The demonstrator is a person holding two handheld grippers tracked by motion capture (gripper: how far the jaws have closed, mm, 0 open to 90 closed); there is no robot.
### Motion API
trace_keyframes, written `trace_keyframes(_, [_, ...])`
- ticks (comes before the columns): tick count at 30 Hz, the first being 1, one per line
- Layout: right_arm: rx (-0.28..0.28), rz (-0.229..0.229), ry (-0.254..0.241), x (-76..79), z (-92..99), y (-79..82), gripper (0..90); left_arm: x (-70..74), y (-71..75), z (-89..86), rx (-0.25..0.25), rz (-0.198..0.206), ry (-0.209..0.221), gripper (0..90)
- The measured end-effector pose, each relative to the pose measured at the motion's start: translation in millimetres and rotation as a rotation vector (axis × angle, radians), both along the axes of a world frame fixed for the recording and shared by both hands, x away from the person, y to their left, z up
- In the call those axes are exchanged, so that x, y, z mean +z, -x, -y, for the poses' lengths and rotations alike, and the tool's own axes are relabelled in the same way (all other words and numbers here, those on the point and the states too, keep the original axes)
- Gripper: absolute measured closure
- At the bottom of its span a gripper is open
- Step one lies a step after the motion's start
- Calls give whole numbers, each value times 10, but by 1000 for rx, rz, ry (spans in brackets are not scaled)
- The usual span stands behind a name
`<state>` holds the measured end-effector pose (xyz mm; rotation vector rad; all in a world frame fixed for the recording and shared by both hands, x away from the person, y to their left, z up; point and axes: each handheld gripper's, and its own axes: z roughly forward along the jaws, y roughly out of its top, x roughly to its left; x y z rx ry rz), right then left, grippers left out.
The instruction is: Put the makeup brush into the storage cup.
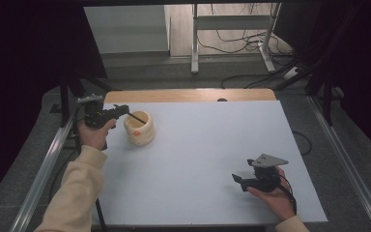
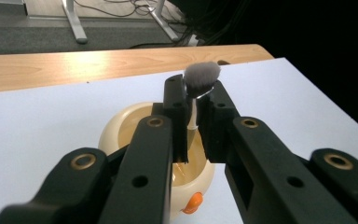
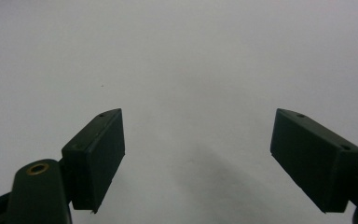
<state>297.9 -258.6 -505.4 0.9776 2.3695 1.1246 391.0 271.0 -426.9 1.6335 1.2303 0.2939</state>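
A small brush with a grey bristle head (image 2: 202,74) is clamped between the jaws of my left gripper (image 2: 193,88), its bristles sticking out past the fingertips. Right below it stands a cream round cup (image 2: 121,128) with an orange spot on its side. From above, the left gripper (image 1: 124,111) sits at the table's far left, holding the brush (image 1: 136,117) over the cup (image 1: 140,133). My right gripper (image 1: 236,180) rests near the front right, jaws spread wide. Between the jaws of the right gripper (image 3: 196,144) lies bare white surface.
A white mat (image 1: 203,145) covers most of the wooden table (image 1: 188,95). Metal rails (image 1: 43,169) run along both sides. Beyond the far edge are a frame's legs (image 1: 194,43) and loose cables (image 1: 232,36) on the floor.
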Motion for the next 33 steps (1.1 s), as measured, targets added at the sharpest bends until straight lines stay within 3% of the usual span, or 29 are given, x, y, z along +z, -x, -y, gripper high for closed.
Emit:
trace_keyframes(10, [2,-7,2,-6,-3,-1,176,-112,-48,79,-43,-34,-7,790])
trace_keyframes(12, [4,-9,1,-3,-4,1,177,-136,-62,103,-54,-27,-41,657])
trace_keyframes(14, [3,-9,1,-5,-7,3,176,-134,-57,155,-6,-36,-127,317])
trace_keyframes(15, [3,-9,2,-6,-7,3,176,-134,-48,169,4,-36,-147,192])
trace_keyframes(17, [4,-9,3,-6,-8,3,176,-125,-11,165,13,-19,-137,117])
trace_keyframes(19, [4,-10,3,-7,-9,3,176,-116,24,148,9,-6,-119,94])
trace_keyframes(33, [9,-14,-14,9,-14,-9,176,-18,297,141,-34,38,-132,83])
